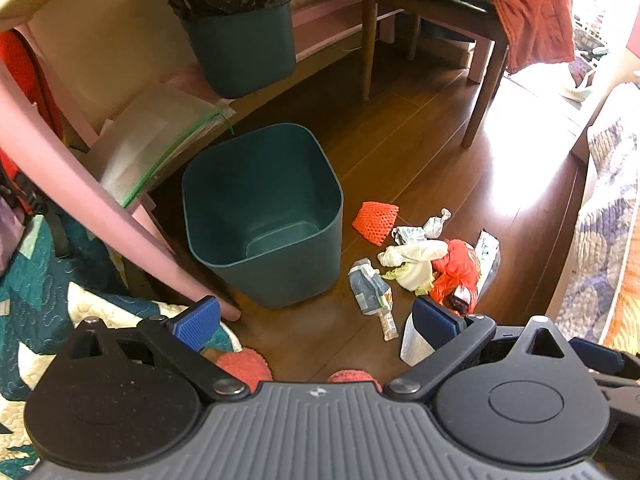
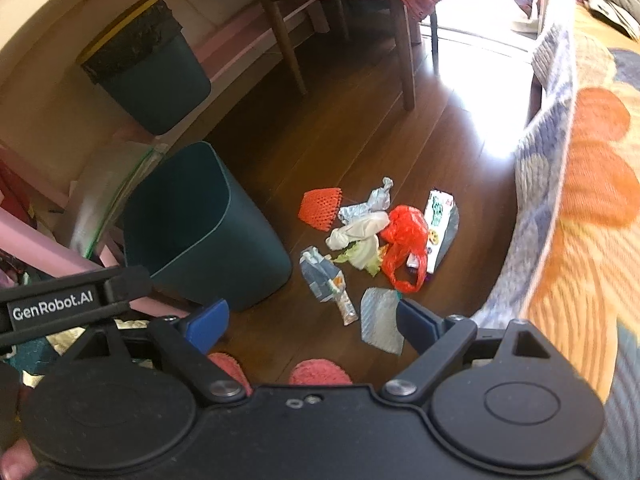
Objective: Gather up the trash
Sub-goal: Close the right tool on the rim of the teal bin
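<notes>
Two bins show in both views: an unlined teal bin (image 1: 262, 216) near the middle of the left wrist frame, its inside bare as far as can be seen, and a second bin with a black liner (image 1: 236, 28) at the upper left, tucked under a pink shelf. The unlined one stands just beside the litter, likely set there so each piece needs only a short carry.

The trash lies in a loose heap on the wood floor (image 1: 400, 152), right of centre in both frames: an orange foam net (image 1: 375, 222), a crumpled foil wrapper (image 1: 420, 231), a white wad over a green leaf (image 1: 412, 266), a red plastic bag (image 1: 456, 276), a long white packet (image 1: 489, 258), a grey flattened carton (image 1: 370, 290) and a silvery pouch (image 2: 381, 320) nearest the bottom edge.

The left gripper (image 1: 316, 318) and the right gripper (image 2: 310, 320) both hover above the floor with fingers spread wide, holding nothing. Nothing looks collected yet. The person's pink slippers (image 2: 320, 372) peek out at the bottom.
</notes>
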`<state>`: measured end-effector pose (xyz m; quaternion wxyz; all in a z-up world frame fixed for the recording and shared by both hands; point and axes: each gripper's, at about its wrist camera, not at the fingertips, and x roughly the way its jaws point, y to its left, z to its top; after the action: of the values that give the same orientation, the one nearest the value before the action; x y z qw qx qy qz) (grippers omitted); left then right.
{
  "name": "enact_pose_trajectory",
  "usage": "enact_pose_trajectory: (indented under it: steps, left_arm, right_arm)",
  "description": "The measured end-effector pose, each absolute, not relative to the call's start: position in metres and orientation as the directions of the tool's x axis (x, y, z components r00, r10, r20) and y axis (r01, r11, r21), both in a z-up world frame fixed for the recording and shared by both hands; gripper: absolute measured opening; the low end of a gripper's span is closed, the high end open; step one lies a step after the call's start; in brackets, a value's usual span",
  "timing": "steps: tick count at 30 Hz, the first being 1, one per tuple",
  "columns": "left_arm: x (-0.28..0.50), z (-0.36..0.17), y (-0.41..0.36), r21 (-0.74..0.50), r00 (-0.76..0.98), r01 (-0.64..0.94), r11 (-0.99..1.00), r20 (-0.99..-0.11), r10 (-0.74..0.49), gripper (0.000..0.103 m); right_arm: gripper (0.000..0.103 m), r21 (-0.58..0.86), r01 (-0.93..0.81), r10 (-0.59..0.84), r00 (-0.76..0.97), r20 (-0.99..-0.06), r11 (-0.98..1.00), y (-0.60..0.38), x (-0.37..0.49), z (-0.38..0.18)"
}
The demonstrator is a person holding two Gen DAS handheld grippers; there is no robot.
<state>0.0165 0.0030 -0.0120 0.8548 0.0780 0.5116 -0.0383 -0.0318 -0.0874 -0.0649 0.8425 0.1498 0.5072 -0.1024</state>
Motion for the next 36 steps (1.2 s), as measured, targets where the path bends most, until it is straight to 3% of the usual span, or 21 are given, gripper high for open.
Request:
enact_pose_trajectory:
  steps: [6,12,18,20,24,32,36]
  left_arm:
    - [0.049,-0.035,0.008,0.071,0.495,0.106,0.992,-0.869,0.009,0.103]
    - [0.082,-0.083,0.018,0.059,0.485,0.044,0.997,-0.874,0.03,0.103]
    - [0.1,-0.125,0.03,0.048,0.47,0.007,0.999,-0.882,0.039,0.103]
    - [0.103,-0.134,0.033,0.069,0.449,0.01,0.998,-0.892,0.057,0.103]
    - [0.109,-0.142,0.031,0.089,0.416,0.007,0.996,-0.906,0.078,0.103]
    - [0.11,-0.135,0.038,0.004,0.41,-0.013,1.0,-0.912,0.009,0.103]
    - [0.111,-0.136,0.054,-0.045,0.376,-0.053,0.998,-0.927,-0.021,0.103]
  right_arm:
    - [0.084,0.106,0.307,-0.047,0.452,-0.891,0.946,-0.114,0.01,-0.075]
    - [0.076,0.099,0.197,0.012,0.402,-0.916,0.975,-0.119,0.076,-0.095]
    - [0.063,0.089,0.036,0.072,0.337,-0.939,0.995,-0.095,0.157,-0.132]
    - [0.052,0.095,-0.009,0.094,0.29,-0.952,0.995,-0.085,0.184,-0.15]
    - [0.049,0.075,-0.082,0.093,0.249,-0.964,0.994,-0.057,0.22,-0.175]
    - [0.012,-0.027,-0.131,-0.002,0.19,-0.982,0.991,-0.011,0.261,-0.226]
    - [0.005,-0.054,-0.099,-0.034,0.195,-0.98,0.994,-0.011,0.268,-0.239]
